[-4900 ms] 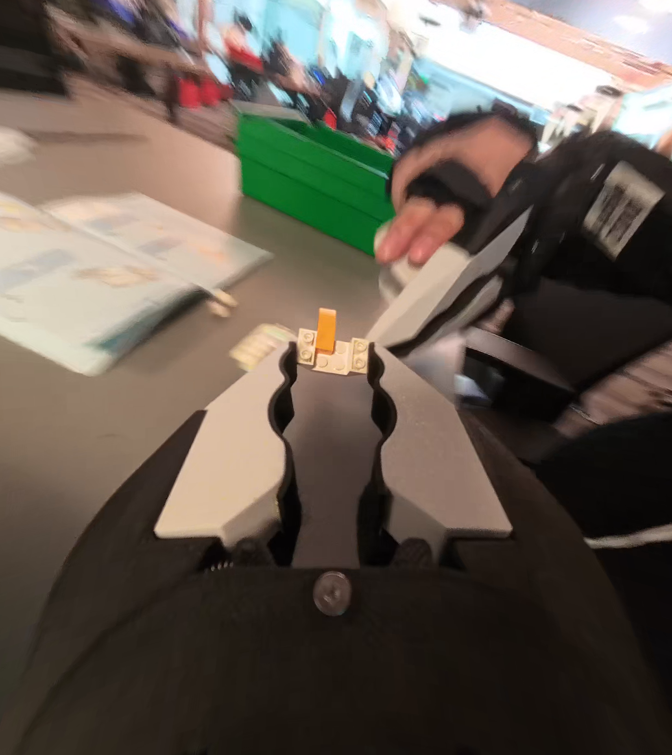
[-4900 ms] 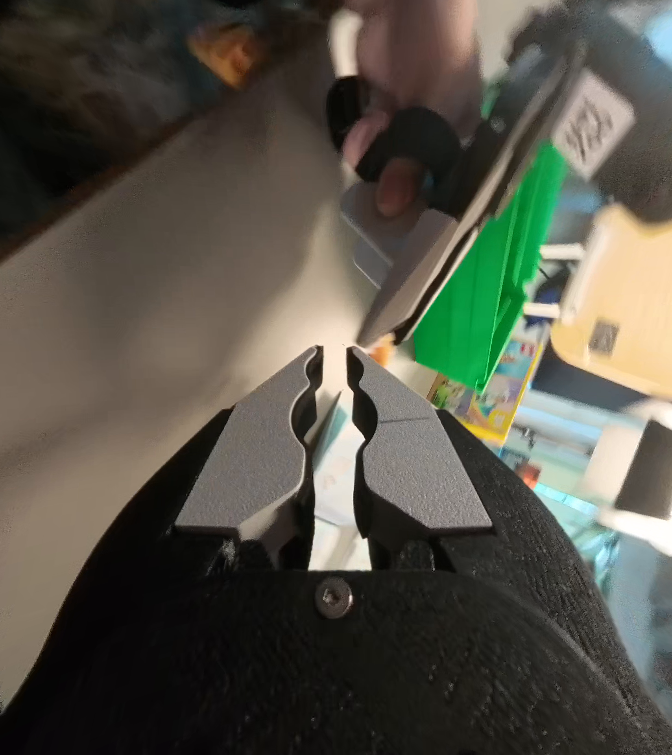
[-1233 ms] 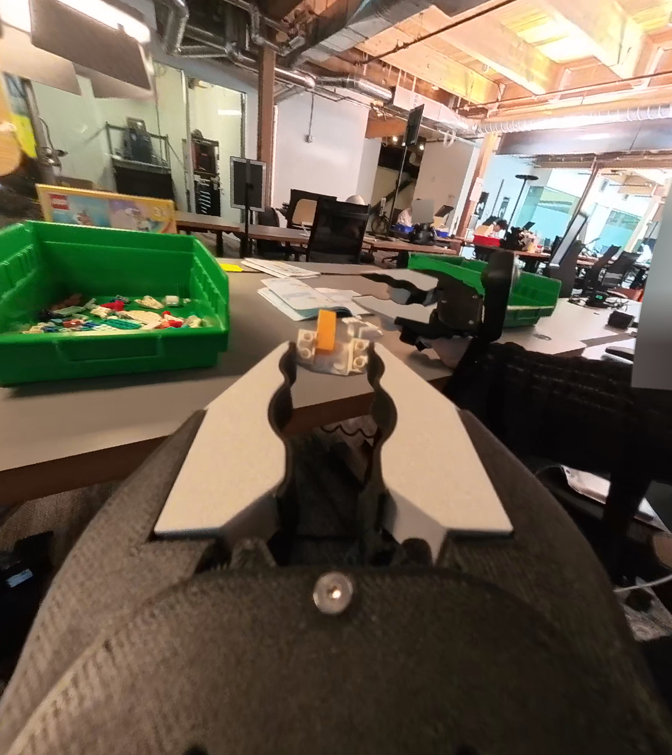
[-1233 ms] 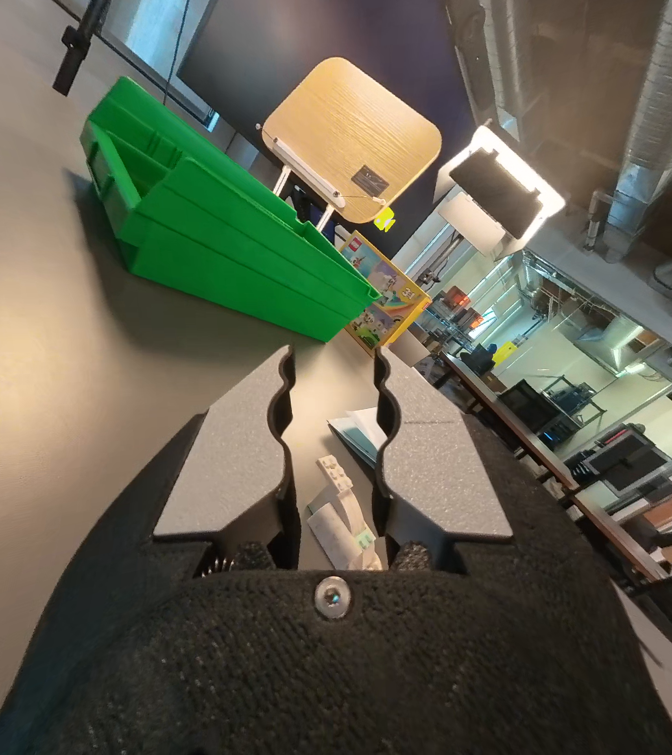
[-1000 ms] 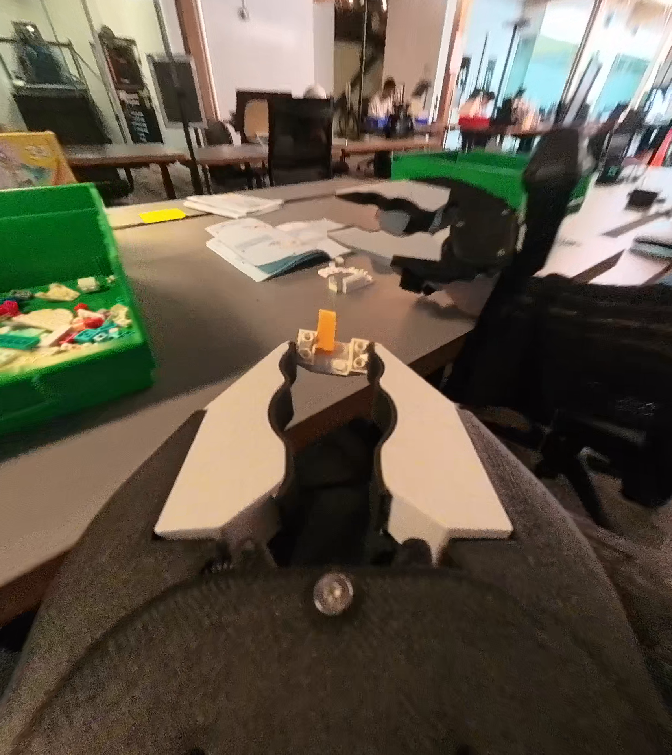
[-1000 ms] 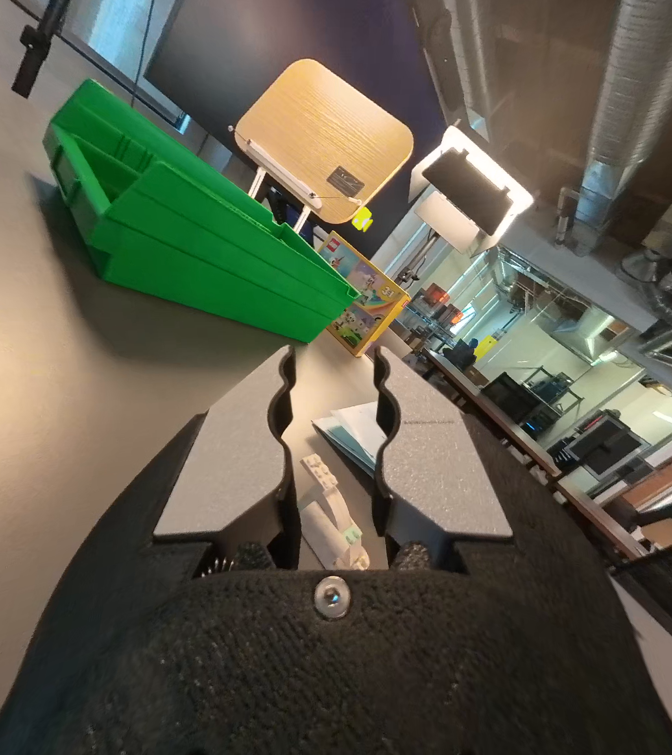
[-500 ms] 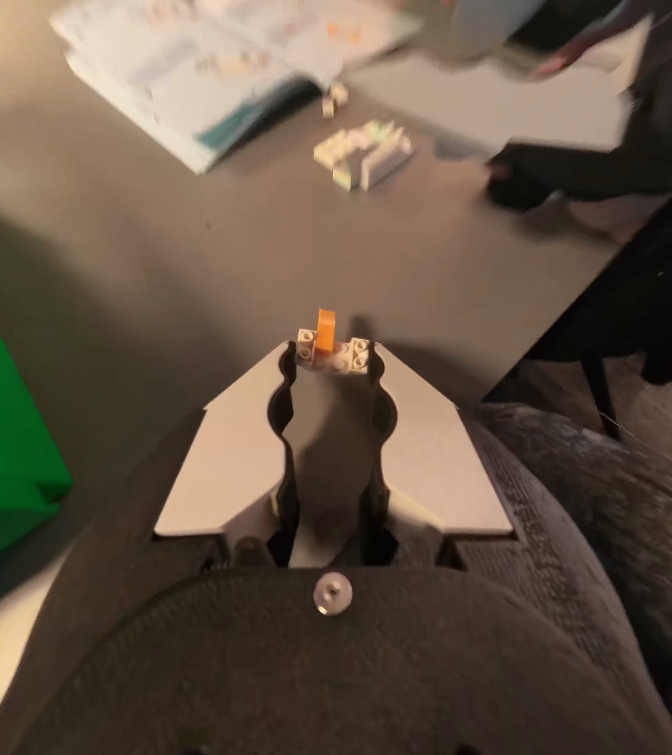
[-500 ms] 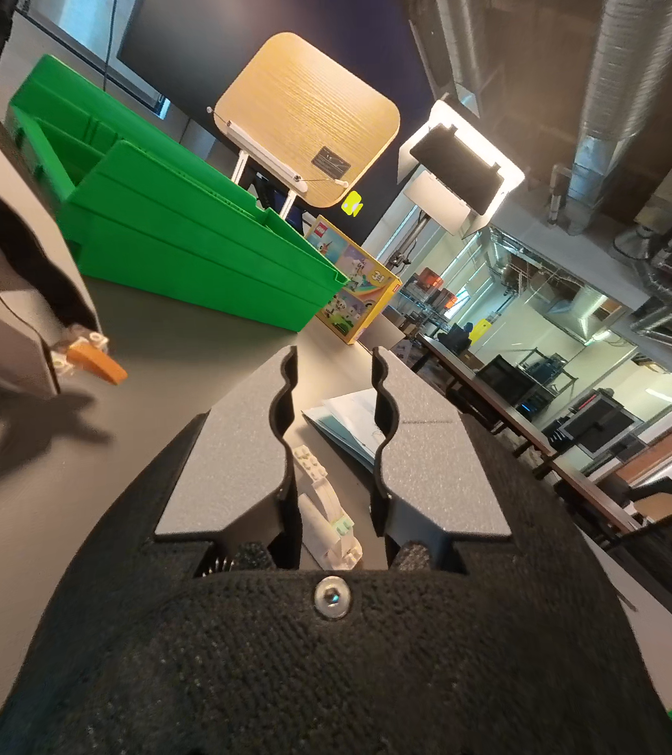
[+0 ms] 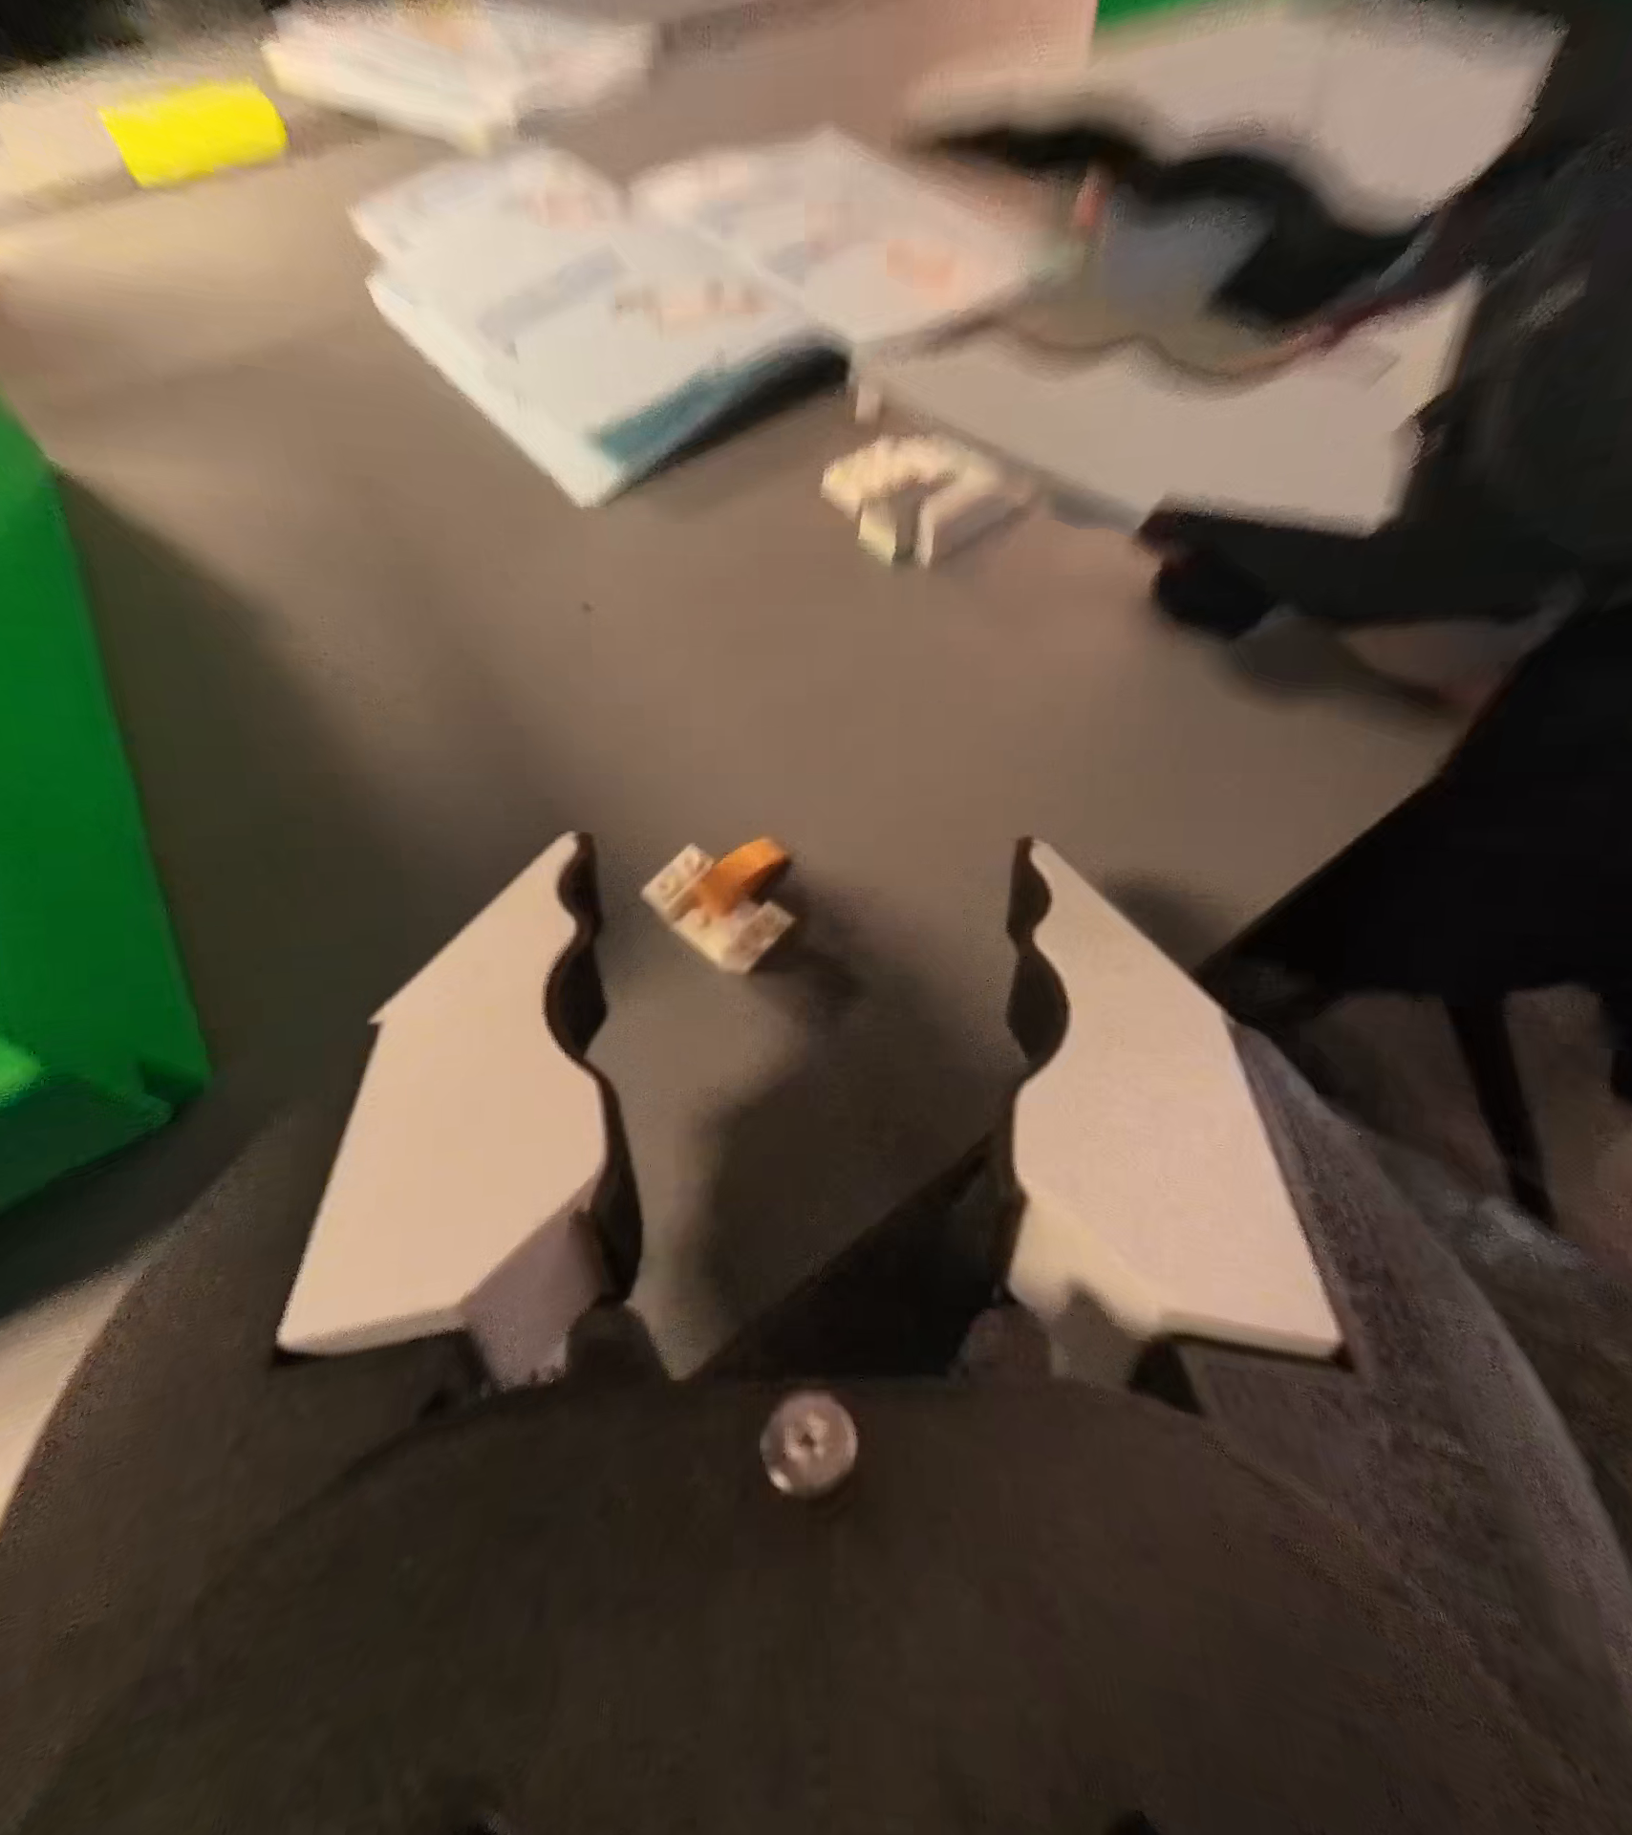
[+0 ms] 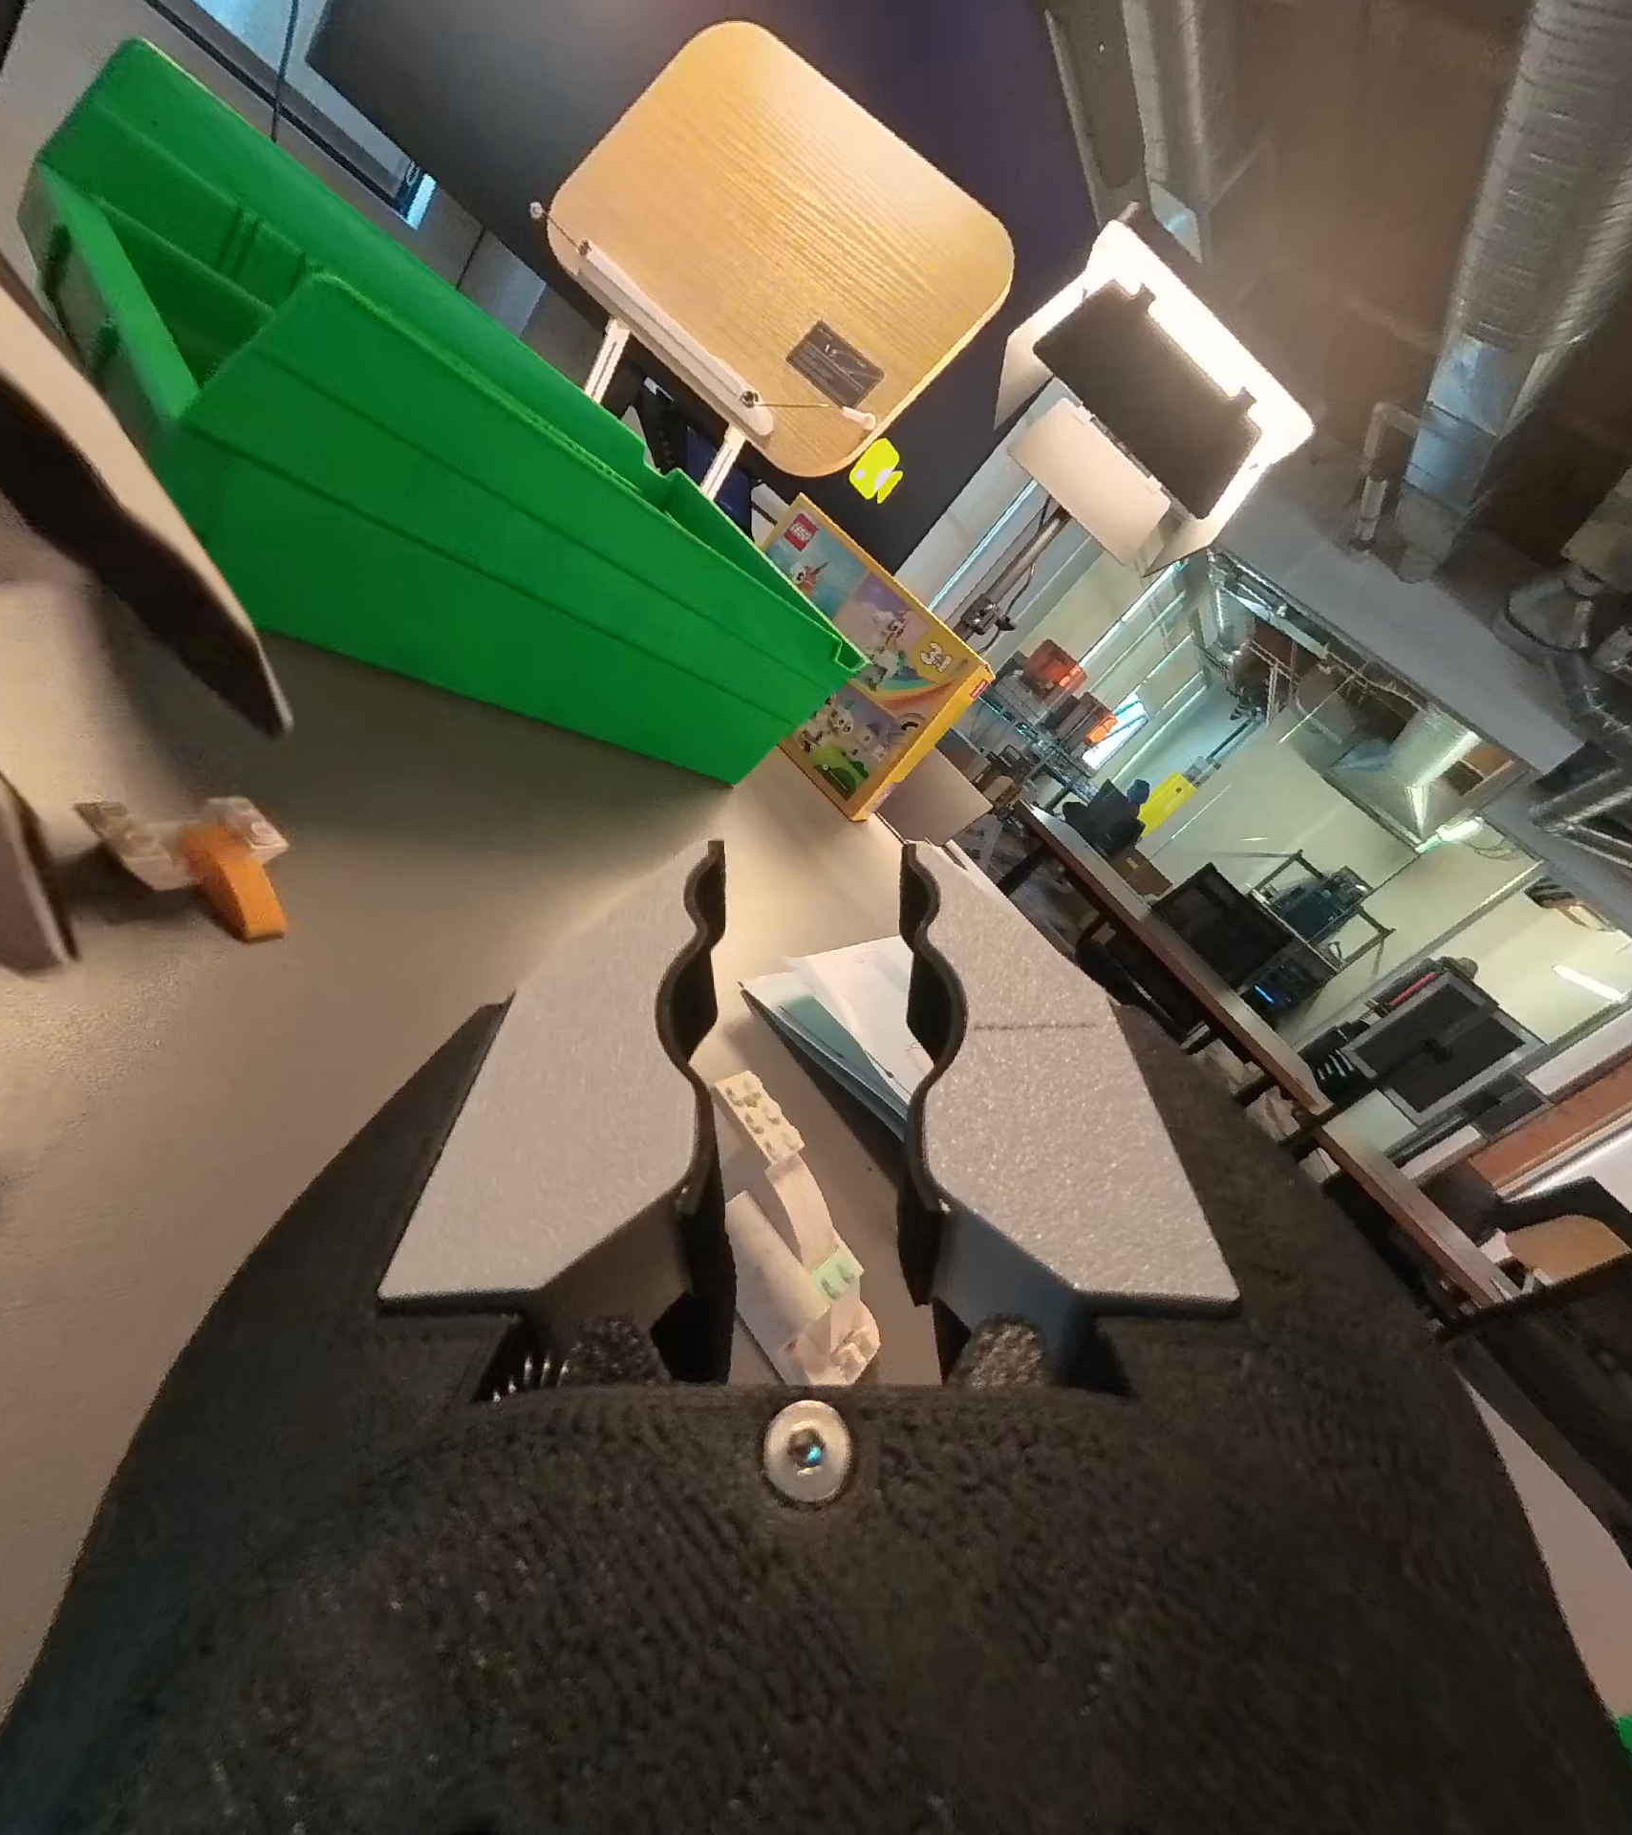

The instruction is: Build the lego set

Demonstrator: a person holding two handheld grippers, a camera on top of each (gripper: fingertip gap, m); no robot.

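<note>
The left tool is spread wide and grips nothing; the small white-and-orange lego piece lies loose on the grey counter, in the gap just ahead of its tips and nearer its left finger. Beyond that piece, toward the open instruction booklet, sits the larger white lego assembly. The right tool is parted too and empty, with the white assembly between its fingers but apparently untouched. So the left tool is nearer the small piece, whose white base runs diagonally across the gap.
</note>
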